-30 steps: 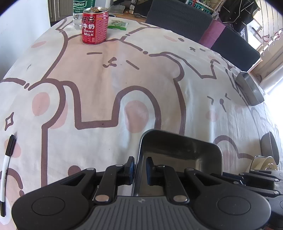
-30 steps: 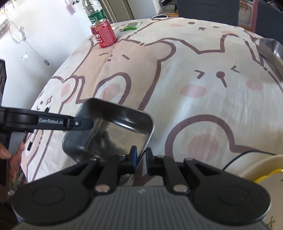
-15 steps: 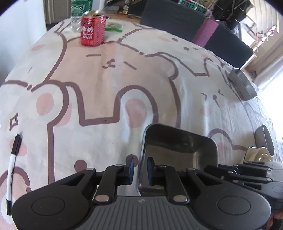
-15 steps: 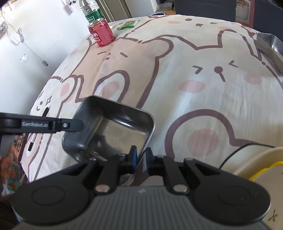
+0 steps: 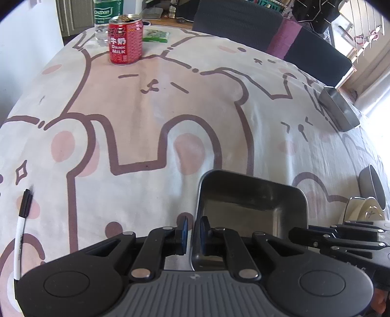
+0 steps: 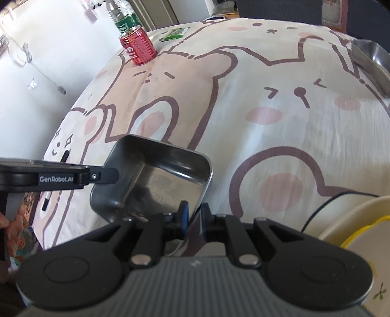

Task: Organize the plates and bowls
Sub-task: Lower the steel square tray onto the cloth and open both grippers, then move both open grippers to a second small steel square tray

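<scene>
A square steel tray [image 5: 251, 202] sits low in both views, held from two sides. My left gripper [image 5: 193, 228] is shut on the tray's left wall, one pad inside and one outside. My right gripper [image 6: 195, 212] is shut on the right rim of the same steel tray [image 6: 156, 175]. Each gripper shows in the other's view: the right gripper [image 5: 341, 234] at the tray's right, the left gripper [image 6: 104, 175] at its left. I cannot tell whether the tray's bottom touches the cloth. A second steel tray [image 5: 338, 109] [image 6: 370, 61] lies at the far right.
On the bear-print tablecloth [image 5: 146, 109] stand a red milk can [image 5: 125, 40] and a water bottle [image 5: 107, 14] at the far end. A pen [image 5: 22, 226] lies left. A dark bowl [image 5: 373, 187], cream dishes [image 5: 365, 209] and a yellow-rimmed plate [image 6: 353, 231] sit right.
</scene>
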The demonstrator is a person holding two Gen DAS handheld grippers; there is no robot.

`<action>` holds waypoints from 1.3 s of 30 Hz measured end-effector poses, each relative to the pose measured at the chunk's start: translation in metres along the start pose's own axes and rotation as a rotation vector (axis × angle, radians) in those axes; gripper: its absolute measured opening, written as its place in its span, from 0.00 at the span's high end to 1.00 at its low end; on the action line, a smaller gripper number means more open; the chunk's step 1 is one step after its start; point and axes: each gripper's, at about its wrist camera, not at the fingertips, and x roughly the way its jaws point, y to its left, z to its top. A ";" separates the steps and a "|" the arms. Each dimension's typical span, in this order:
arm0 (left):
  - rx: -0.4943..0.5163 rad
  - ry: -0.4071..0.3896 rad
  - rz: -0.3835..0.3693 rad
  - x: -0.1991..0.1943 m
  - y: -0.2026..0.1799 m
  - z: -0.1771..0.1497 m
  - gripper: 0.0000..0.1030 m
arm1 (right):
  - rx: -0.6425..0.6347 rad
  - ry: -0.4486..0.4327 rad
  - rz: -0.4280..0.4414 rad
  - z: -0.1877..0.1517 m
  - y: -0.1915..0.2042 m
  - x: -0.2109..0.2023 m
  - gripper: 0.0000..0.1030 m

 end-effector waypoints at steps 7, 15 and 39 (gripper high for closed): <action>0.018 -0.001 0.007 -0.004 -0.003 -0.001 0.54 | 0.052 -0.010 0.002 0.000 -0.004 -0.003 0.68; -0.003 -0.147 0.024 -0.037 -0.007 0.006 0.03 | 0.075 -0.141 0.029 0.006 -0.006 -0.036 0.24; 0.082 -0.419 -0.232 0.018 -0.212 0.113 0.00 | 0.666 -0.563 -0.188 0.047 -0.244 -0.121 0.00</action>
